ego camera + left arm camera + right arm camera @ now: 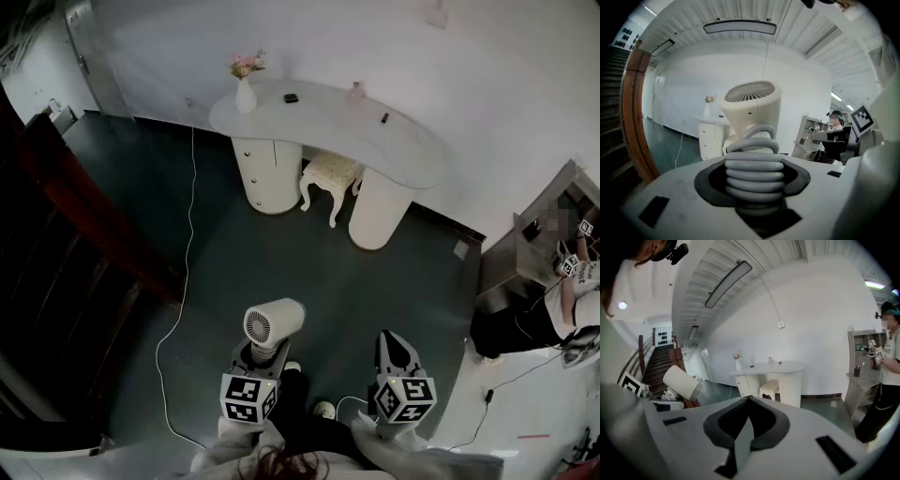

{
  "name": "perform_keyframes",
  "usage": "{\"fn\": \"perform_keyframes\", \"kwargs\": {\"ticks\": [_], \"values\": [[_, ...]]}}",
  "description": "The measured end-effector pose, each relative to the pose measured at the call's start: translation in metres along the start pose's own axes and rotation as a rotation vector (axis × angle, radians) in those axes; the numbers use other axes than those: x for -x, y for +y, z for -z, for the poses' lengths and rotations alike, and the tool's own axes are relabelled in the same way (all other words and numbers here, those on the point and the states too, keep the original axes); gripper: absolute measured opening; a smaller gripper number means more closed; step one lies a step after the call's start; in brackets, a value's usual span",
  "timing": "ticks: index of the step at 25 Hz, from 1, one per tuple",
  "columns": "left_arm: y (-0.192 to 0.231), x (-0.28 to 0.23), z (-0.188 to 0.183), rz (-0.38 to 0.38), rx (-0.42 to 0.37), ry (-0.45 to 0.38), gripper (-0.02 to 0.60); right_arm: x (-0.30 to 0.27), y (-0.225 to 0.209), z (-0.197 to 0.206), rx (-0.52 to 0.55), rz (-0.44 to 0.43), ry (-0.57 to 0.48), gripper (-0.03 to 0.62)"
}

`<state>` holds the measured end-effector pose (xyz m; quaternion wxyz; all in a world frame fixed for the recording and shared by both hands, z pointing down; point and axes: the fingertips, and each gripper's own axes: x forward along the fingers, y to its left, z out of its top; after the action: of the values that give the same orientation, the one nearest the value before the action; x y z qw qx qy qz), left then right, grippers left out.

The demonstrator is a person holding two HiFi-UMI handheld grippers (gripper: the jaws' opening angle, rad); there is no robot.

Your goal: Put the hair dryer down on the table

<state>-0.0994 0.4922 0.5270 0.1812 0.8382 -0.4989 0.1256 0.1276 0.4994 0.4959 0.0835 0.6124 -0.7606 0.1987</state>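
Note:
A cream hair dryer [274,323] with its grey cord coiled round the handle stands upright in my left gripper [265,353], far from the table and well above the dark floor. In the left gripper view the jaws press on the coiled handle [753,171], and the dryer's grille [751,91] faces the camera. My right gripper [392,343] hangs beside it with nothing in it, and its jaws [749,400] meet at the tips. The hair dryer [682,383] also shows at the left of the right gripper view. The white curved dressing table [328,122] stands far ahead against the wall.
On the table sit a vase of flowers [245,86] and a few small items. A white stool [330,174] is tucked under it. A white cable [187,234] trails over the floor. Dark wooden stairs [66,244] rise at left. A person [567,300] stands by a shelf at right.

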Motion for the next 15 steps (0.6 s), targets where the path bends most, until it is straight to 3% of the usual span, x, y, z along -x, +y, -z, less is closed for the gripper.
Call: {"fn": "perform_keyframes", "kwargs": {"ticks": [7,15], "values": [[-0.041,0.041,0.019,-0.024,0.018,-0.035,0.219,0.052,0.004,0.025,-0.002,-0.056,0.017,0.049],[-0.065,0.064,0.023,-0.046,0.02,-0.063,0.219,0.081,0.007,0.027,-0.031,-0.124,0.009,0.049]]}}
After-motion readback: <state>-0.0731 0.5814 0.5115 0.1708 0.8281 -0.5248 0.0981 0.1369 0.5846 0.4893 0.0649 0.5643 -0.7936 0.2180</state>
